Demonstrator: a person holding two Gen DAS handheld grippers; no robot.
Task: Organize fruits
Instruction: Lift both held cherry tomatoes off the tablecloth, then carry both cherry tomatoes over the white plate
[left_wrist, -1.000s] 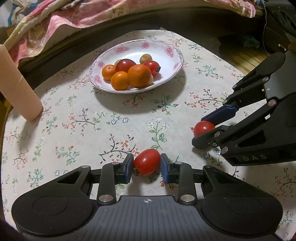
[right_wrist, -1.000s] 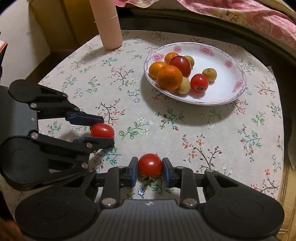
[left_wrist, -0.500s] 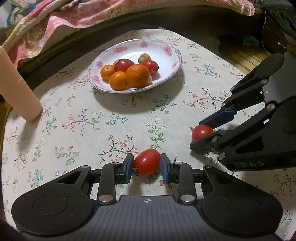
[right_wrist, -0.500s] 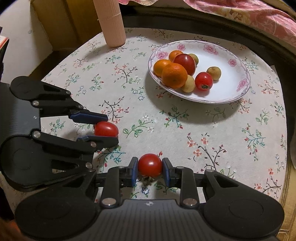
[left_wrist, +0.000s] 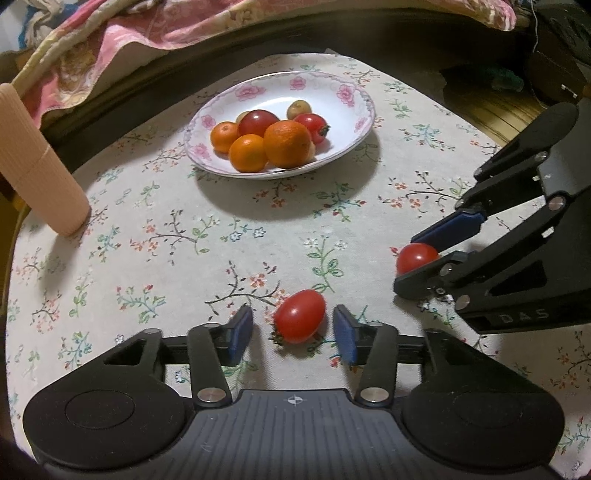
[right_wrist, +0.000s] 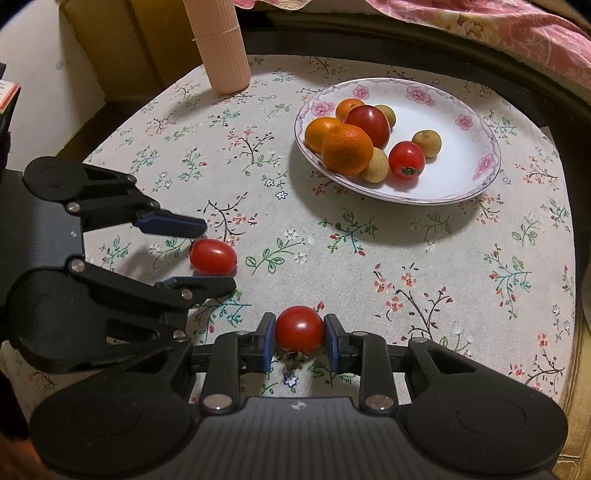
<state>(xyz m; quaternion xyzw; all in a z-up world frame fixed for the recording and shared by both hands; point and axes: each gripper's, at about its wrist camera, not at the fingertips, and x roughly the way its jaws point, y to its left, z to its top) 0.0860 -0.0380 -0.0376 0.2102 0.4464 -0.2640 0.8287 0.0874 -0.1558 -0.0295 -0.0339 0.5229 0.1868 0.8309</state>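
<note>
Floral cloth covered the round worktop (left_wrist: 155, 229), with a pink quilt (left_wrist: 110, 40) bunched on the bed behind it and a ribbed pink cup (right_wrist: 219, 44) at the far edge. Toward the back sat the flowered plate (right_wrist: 476, 110), already holding oranges (right_wrist: 347, 149), tomatoes and a few small pale fruits.

Nearer the cameras, the right gripper (right_wrist: 300, 341) had its fingers pinching a round tomato (right_wrist: 299, 328) just above the cloth. The left gripper (left_wrist: 293, 334) had its fingers spread, and the oval tomato (left_wrist: 300, 315) lay on the cloth between them, touching neither pad (a clear gap showed on both sides).

Half a second earlier the left fingers had been pressed against that oval tomato; now they had parted and the fruit rested free on the cloth. The right grip looked unchanged.

The step in hand was probably carrying both tomatoes to the plate. To do it well, the left fingers should close again squarely across the tomato's short axis, gently, since the skin is smooth and it could roll or squirt out. The right gripper should lift clear of the rim and set its tomato into the bare part of the plate, not onto the pile.
</note>
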